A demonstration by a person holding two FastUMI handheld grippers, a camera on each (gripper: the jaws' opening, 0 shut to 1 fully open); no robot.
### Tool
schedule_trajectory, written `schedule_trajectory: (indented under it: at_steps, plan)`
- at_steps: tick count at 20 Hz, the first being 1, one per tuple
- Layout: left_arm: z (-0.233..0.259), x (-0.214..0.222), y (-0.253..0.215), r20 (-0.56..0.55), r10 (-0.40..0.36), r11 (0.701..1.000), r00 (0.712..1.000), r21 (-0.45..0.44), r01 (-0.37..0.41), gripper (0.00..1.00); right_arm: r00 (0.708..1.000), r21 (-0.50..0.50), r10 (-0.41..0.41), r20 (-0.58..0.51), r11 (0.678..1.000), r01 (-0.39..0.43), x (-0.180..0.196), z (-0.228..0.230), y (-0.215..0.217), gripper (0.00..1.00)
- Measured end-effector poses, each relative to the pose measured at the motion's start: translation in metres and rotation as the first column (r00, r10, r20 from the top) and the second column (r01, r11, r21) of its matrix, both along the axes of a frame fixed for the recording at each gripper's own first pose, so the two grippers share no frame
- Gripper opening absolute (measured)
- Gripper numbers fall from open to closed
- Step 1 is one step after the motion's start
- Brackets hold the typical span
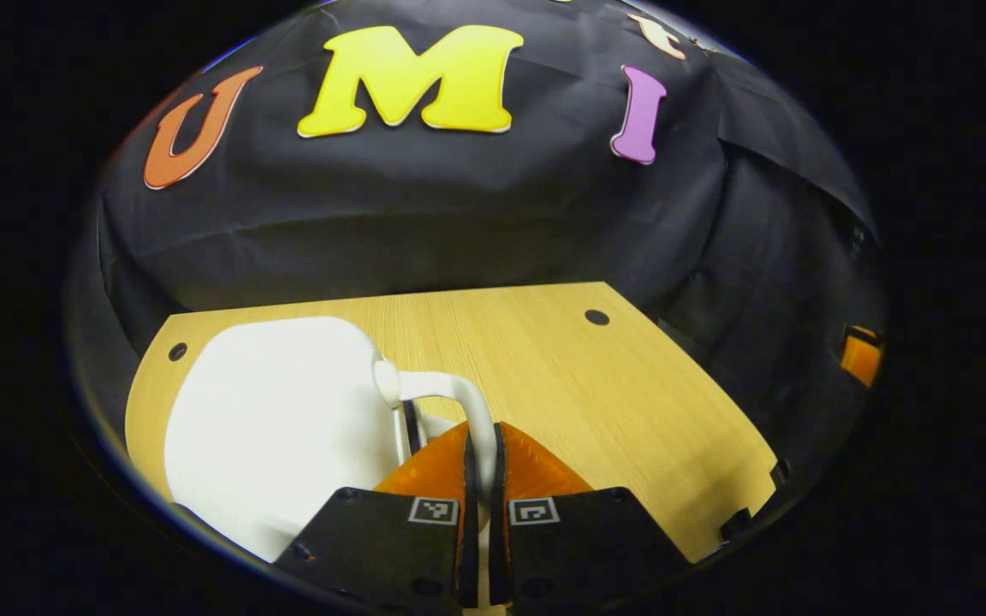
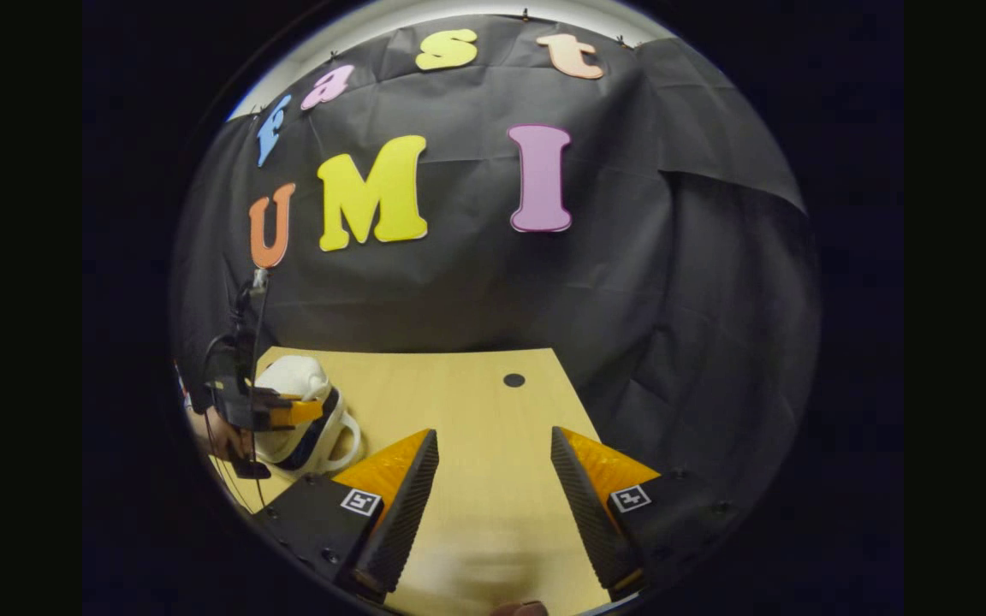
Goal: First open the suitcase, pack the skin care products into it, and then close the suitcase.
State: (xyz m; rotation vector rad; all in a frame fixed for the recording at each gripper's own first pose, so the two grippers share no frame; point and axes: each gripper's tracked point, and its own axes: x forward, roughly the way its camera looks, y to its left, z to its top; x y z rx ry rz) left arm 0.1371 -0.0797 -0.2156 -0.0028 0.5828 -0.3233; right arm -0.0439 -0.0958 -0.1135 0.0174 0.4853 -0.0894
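Broadly, the wooden table [image 1: 561, 376] fills the lower part of both views, with its near edge cut off behind the fingers in each. On its left part lies the suitcase [image 1: 279, 419], a small white hard shell with rounded corners and a glossy, glare-washed top; in the left gripper view its near-left side runs out of sight at the rim, so its full outline cannot be made out. In the right gripper view the same suitcase [image 2: 296, 376] sits far left on the table, half hidden by the other gripper and the hand [image 2: 223, 432] holding it. There a dark band shows between its white halves, possibly a seam or a slight gap, but the distortion at the edge makes that hard to judge.

A white loop handle [image 1: 467, 402] stands off the suitcase's right side. The left gripper [image 1: 480, 445] is clenched on this handle, both fingers pressing it from either side with the bar running down between them. Lower down, the handle is hidden by the fingers.

The right gripper [image 2: 495, 441] hangs released over bare table, well apart from the suitcase, its jaws spread wide. Something blurred at the bottom rim of that view is too cut off to identify.
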Motion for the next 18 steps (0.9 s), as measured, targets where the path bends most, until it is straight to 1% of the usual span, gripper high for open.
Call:
schedule_trajectory:
  at_steps: [1,3,6,7,8,10,12,13,14,15,16,18]
  plan:
    - [-0.012,0.002,-0.005,-0.015,0.002,1.000,1.000,0.007,-0.002,0.08,1.000,-0.001,-0.004,-0.001,1.000,0.004,-0.001,0.000,-0.004,0.78]
    - [-0.024,0.001,-0.009,-0.035,0.010,1.000,0.999,0.029,-0.009,0.07,1.000,-0.006,-0.004,-0.007,1.000,0.004,0.000,-0.001,-0.008,0.78]
    - [-0.035,0.003,-0.013,-0.040,0.027,0.996,0.999,0.082,-0.024,0.07,1.000,0.006,0.017,-0.021,1.000,-0.017,0.002,-0.004,0.000,0.77]
    - [-0.038,0.004,-0.013,-0.041,0.039,0.995,0.998,0.095,-0.035,0.08,0.999,0.005,0.027,-0.019,1.000,-0.027,0.003,-0.004,0.003,0.78]
    - [-0.042,0.004,-0.015,-0.054,0.048,0.995,0.997,0.092,-0.043,0.08,0.999,0.005,0.036,-0.018,0.999,-0.036,0.004,-0.003,0.008,0.77]
    - [-0.045,0.001,-0.018,-0.087,0.062,0.997,0.994,0.055,-0.058,0.08,0.998,0.008,0.053,-0.019,0.999,-0.052,0.005,-0.004,0.014,0.78]
    - [-0.047,0.000,-0.021,-0.117,0.073,0.997,0.990,0.017,-0.071,0.13,0.998,0.012,0.061,-0.018,0.998,-0.061,0.008,-0.005,0.018,0.78]
    - [-0.045,-0.002,-0.019,-0.126,0.084,0.996,0.988,0.002,-0.084,0.23,0.998,0.017,0.062,-0.020,0.998,-0.061,0.010,-0.005,0.018,0.77]
    - [-0.043,-0.004,-0.023,-0.131,0.077,0.997,0.988,-0.021,-0.080,0.24,0.998,0.025,0.064,-0.022,0.998,-0.063,0.012,-0.007,0.020,0.78]
    - [-0.035,-0.009,-0.026,-0.130,0.074,0.997,0.989,-0.026,-0.078,0.29,0.997,0.033,0.069,-0.022,0.997,-0.068,0.015,-0.006,0.024,0.78]
    - [-0.029,-0.012,-0.026,-0.117,0.078,0.997,0.990,-0.017,-0.081,0.38,0.997,0.037,0.077,-0.019,0.996,-0.076,0.020,-0.005,0.030,0.77]
    - [-0.004,-0.018,-0.024,-0.059,0.090,0.996,0.994,-0.010,-0.091,0.89,0.994,0.035,0.110,-0.006,0.993,-0.110,0.028,-0.001,0.043,0.78]
